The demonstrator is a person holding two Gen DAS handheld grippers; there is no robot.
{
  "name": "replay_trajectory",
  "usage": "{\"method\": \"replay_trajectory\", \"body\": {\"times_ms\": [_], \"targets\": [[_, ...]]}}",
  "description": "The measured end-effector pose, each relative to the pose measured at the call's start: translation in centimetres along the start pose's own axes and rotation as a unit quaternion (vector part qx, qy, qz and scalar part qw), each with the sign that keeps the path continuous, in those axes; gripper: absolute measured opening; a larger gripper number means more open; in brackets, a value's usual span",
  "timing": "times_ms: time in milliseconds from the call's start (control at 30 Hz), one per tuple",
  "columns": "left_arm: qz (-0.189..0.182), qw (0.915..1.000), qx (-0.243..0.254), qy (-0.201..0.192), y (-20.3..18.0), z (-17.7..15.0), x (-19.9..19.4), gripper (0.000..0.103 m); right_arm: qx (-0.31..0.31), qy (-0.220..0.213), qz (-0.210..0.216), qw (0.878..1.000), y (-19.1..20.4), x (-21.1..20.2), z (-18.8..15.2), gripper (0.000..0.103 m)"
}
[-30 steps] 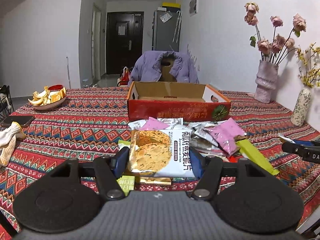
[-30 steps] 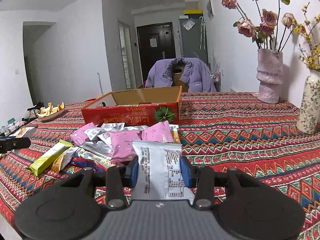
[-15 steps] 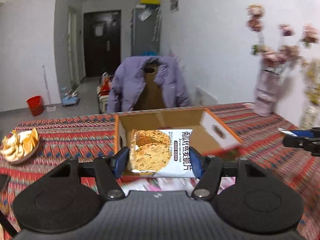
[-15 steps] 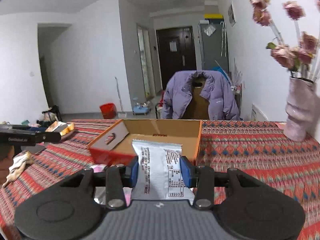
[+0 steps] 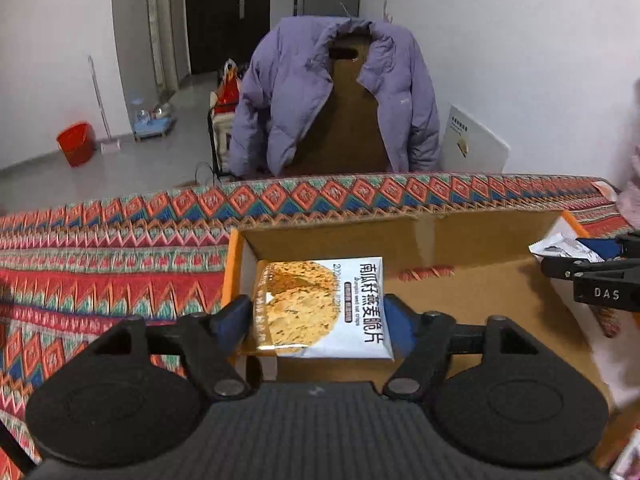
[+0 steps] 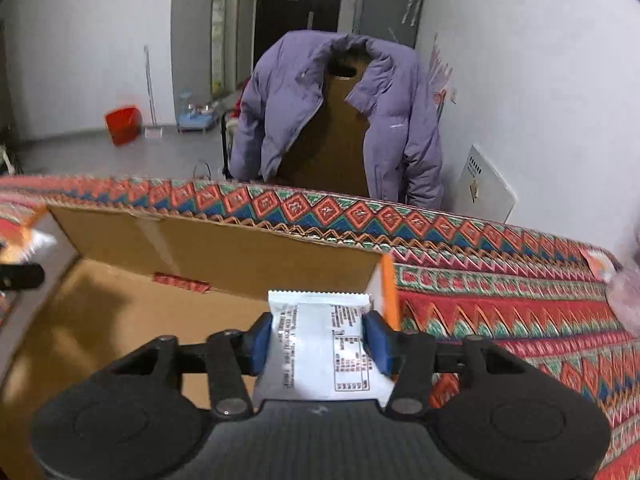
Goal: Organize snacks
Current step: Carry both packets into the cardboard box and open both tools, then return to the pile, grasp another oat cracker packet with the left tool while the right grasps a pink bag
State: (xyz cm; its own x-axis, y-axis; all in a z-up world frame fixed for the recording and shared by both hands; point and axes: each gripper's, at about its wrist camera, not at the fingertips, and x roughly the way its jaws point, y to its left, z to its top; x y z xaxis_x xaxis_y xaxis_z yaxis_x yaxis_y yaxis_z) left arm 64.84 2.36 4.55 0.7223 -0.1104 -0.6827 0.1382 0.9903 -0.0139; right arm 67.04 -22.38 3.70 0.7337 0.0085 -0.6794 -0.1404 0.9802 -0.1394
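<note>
- Two views, left wrist first: the left gripper (image 5: 320, 322) hangs over the open brown cardboard box (image 5: 460, 236), and its jaws have just been opening, seemingly to drop the white oat-crisp packet (image 5: 320, 308) still between the blue pads; small print reads "Pumpkin seed oat crisps".
- Right wrist view: the right gripper (image 6: 318, 340), jaws likewise just opening, has the white snack sachet (image 6: 320, 344) between its pads above the box's corner; its print is illegible.

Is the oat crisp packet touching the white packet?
Apart. The left wrist view shows the oat crisp packet at the left end of the box, the white packet at its right, bare cardboard between.
</note>
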Motion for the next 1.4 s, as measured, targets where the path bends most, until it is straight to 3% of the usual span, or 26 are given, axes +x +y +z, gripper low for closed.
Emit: {"method": "replay_trajectory", "body": {"times_ms": [67,167,367,667,833,967,1067,1133,1167,1200,1333,1400], "targets": [[-0.003,1.0000,0.008,-0.005,0.1,-0.3,0.5,0.076,-0.025,0.001,-0.012,1.000,0.6,0.7,0.1,0.061],[-0.014,0.9998,0.013,0.002,-0.1,-0.5,0.6,0.079,-0.032,0.002,0.002,0.999,0.9,0.8,0.1,0.072],[-0.011,0.9999,0.007,0.008,0.0,-0.4,-0.6,0.080,0.017,-0.004,0.038,0.999,-1.4,0.1,1.0,0.073],[0.001,0.9978,0.023,-0.063,-0.5,1.2,-15.8,0.083,-0.015,-0.078,0.055,0.995,-2.8,-15.5,1.5,0.086],[0.022,0.9947,0.024,-0.098,-1.4,-1.2,-24.5,0.087,-0.002,-0.119,0.068,0.991,-4.3,-24.4,-1.5,0.091],[0.039,0.9896,0.027,-0.136,-2.2,-7.0,-30.5,0.087,0.014,-0.148,0.081,0.986,-5.1,-30.4,-7.0,0.092],[0.066,0.9821,0.034,-0.173,-3.4,-12.8,-34.2,0.088,0.030,-0.168,0.114,0.979,-5.1,-34.6,-12.7,0.101],[0.070,0.9769,0.045,-0.197,-4.8,-17.1,-36.7,0.093,0.027,-0.181,0.136,0.974,-4.5,-36.8,-16.5,0.101],[0.069,0.9751,0.048,-0.205,-5.4,-19.0,-37.6,0.094,0.027,-0.181,0.136,0.974,-4.5,-36.8,-16.5,0.101],[0.065,0.9733,0.050,-0.214,-6.0,-21.0,-38.5,0.096,0.028,-0.195,0.145,0.969,-3.7,-38.7,-20.4,0.101],[0.062,0.9680,0.060,-0.235,-8.5,-28.8,-41.1,0.099,0.037,-0.226,0.155,0.961,-2.2,-41.9,-28.1,0.102],[0.070,0.9659,0.058,-0.243,-9.6,-32.2,-41.9,0.100,0.043,-0.227,0.156,0.960,-1.9,-42.4,-29.5,0.102]]}}
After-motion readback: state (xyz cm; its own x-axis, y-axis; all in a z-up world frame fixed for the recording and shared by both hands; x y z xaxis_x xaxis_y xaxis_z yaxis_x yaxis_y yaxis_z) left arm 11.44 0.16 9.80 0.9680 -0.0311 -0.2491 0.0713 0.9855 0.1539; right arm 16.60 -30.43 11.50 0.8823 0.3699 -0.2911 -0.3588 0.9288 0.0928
